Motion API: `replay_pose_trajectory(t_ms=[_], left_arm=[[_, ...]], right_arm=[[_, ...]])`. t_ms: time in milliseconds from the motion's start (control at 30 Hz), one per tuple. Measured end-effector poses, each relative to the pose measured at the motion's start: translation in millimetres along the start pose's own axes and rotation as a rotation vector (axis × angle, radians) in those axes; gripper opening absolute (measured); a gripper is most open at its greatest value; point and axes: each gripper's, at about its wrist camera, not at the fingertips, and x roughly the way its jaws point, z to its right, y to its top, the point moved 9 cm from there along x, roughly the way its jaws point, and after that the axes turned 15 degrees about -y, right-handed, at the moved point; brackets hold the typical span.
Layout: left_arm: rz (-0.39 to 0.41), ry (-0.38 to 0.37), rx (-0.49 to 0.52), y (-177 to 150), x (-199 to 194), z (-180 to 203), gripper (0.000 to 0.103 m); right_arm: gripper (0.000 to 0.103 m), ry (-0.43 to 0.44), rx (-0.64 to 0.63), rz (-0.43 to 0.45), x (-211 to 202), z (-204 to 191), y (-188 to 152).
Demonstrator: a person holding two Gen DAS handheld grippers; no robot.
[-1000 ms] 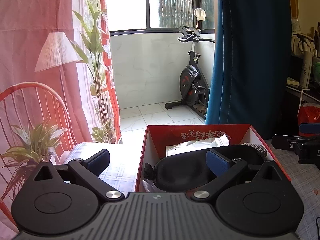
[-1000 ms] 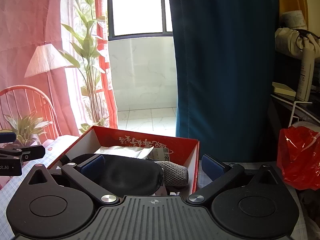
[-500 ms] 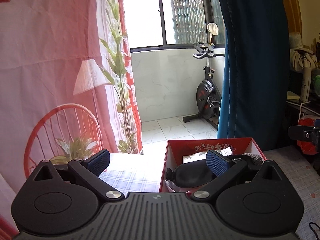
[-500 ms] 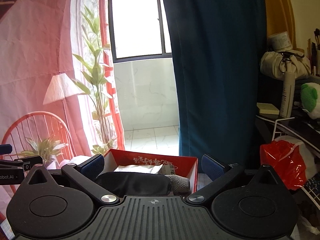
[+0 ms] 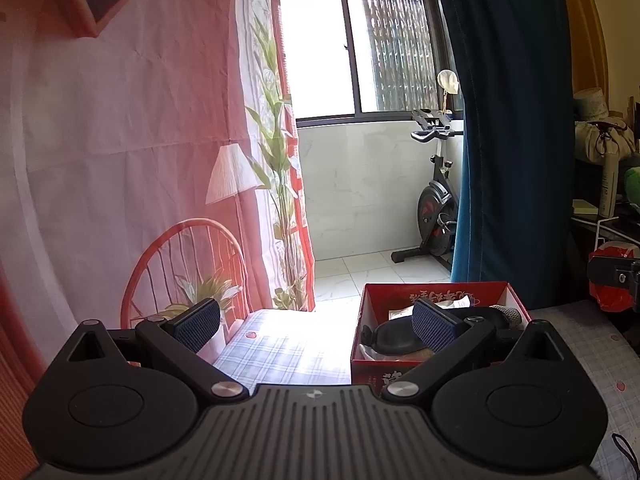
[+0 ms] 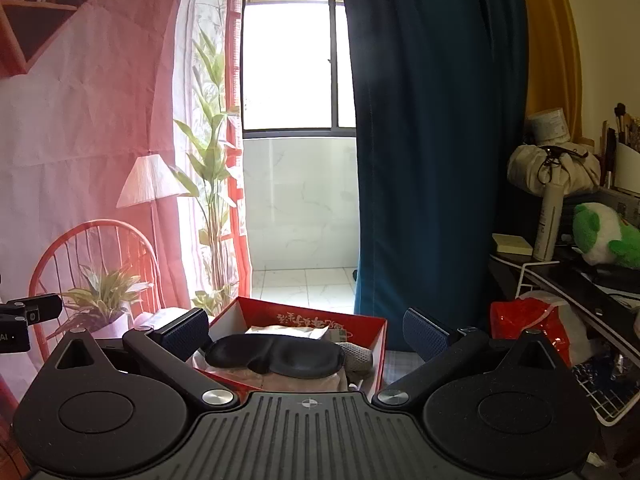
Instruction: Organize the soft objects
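Left gripper (image 5: 316, 322) with fingers spread wide and nothing between the blue pads (image 5: 198, 323), raised over a plaid-covered surface (image 5: 280, 350) and level with the near left corner of a red cardboard box (image 5: 374, 370). Right gripper (image 6: 306, 330) likewise spread wide and empty, straddling the same red cardboard box (image 6: 376, 330) from the near side, apart from its contents. Inside the box, on top: a black contoured sleep mask (image 6: 276, 354) lying flat across the pile, seen in the left view as a dark curved shape (image 5: 390, 336) partly hidden behind the right-hand pad. Just right of the mask, a grey knitted roll (image 6: 358, 356), its end also peeking out at the box's far right in the left view (image 5: 508, 314). Behind the mask, a pale plastic packet (image 6: 288, 330); under it, beige fabric (image 6: 300, 382) at the near wall. Beyond the box: a dark teal curtain (image 6: 432, 140), a red printed curtain (image 5: 120, 140), and an exercise bike (image 5: 438, 208) on the tiled balcony. Off to the right: a red plastic bag (image 6: 524, 322) and a green-and-white plush toy (image 6: 600, 234) on a cluttered shelf, well apart from the box.
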Motion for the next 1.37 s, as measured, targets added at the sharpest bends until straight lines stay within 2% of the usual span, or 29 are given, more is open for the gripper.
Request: replay_pose_trajectory(t_ms=[333,1367], left_arm=[[0.015,0.006,-0.001,1,-12,-3,0.103],[0.009,0.011,-0.017,-3,-13,-5,0.103]], right_arm=[[0.103,0.003,0.001,0.008,-21,-4,1],[0.103,0.003,0.0,-0.002,-18,-2,1]])
